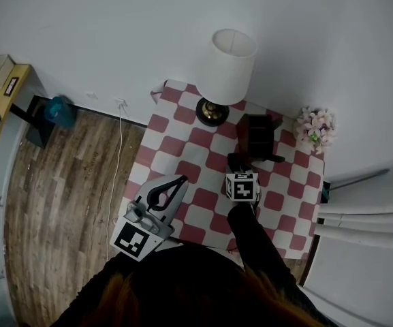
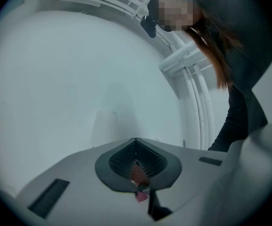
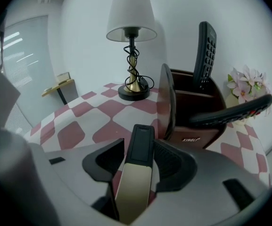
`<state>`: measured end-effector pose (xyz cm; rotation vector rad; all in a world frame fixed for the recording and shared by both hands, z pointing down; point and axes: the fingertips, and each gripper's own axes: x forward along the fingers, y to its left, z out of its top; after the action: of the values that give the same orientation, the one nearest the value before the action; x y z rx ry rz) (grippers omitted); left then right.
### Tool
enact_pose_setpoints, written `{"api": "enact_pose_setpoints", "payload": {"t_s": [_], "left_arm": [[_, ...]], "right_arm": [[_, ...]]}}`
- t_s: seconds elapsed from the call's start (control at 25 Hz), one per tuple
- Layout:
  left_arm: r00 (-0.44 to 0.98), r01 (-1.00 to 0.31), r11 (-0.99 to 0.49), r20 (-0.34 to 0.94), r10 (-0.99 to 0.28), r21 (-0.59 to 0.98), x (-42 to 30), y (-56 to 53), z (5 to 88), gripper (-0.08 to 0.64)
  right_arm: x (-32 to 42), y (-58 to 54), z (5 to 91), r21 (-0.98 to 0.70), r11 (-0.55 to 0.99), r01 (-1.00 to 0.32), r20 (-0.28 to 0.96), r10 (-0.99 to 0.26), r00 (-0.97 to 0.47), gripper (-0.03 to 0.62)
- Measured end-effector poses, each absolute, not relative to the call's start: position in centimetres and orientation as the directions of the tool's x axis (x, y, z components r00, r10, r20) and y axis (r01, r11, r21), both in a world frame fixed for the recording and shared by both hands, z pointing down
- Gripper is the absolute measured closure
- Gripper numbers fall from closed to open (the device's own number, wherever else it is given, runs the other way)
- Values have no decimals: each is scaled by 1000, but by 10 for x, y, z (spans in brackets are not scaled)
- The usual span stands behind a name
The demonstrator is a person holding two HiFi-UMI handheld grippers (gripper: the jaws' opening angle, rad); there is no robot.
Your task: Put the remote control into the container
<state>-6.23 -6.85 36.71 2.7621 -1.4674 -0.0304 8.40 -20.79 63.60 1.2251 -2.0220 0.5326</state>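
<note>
A remote control, black at its far end and pale gold nearer me, lies between the jaws of my right gripper. The jaws stand open: a gap shows on the remote's left side. Its black tip points at the dark brown container, just ahead. The container holds one black remote upright and another lying across its top. In the head view my right gripper sits right in front of the container. My left gripper hovers shut and empty over the table's near left; its own view faces a white wall.
The table wears a red-and-white checked cloth. A white-shaded lamp stands behind and left of the container, and pink flowers stand to its right. A white cable hangs down the table's left side. A small yellow side table stands far left.
</note>
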Motion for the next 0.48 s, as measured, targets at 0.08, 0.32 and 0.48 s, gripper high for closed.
{"api": "enact_pose_setpoints", "payload": {"t_s": [0.08, 0.32, 0.48], "left_arm": [[556, -831, -556, -10, -831, 21, -64, -68, 367, 551], [554, -832, -554, -8, -832, 24, -65, -69, 368, 552], [560, -828, -559, -5, -829, 25, -63, -69, 370, 551]], "right_arm": [[82, -207, 641, -9, 462, -887, 764, -569, -304, 383], [82, -208, 652, -4, 453, -891, 790, -545, -281, 377], [80, -208, 651, 5, 473, -881, 790, -542, -287, 377]]}}
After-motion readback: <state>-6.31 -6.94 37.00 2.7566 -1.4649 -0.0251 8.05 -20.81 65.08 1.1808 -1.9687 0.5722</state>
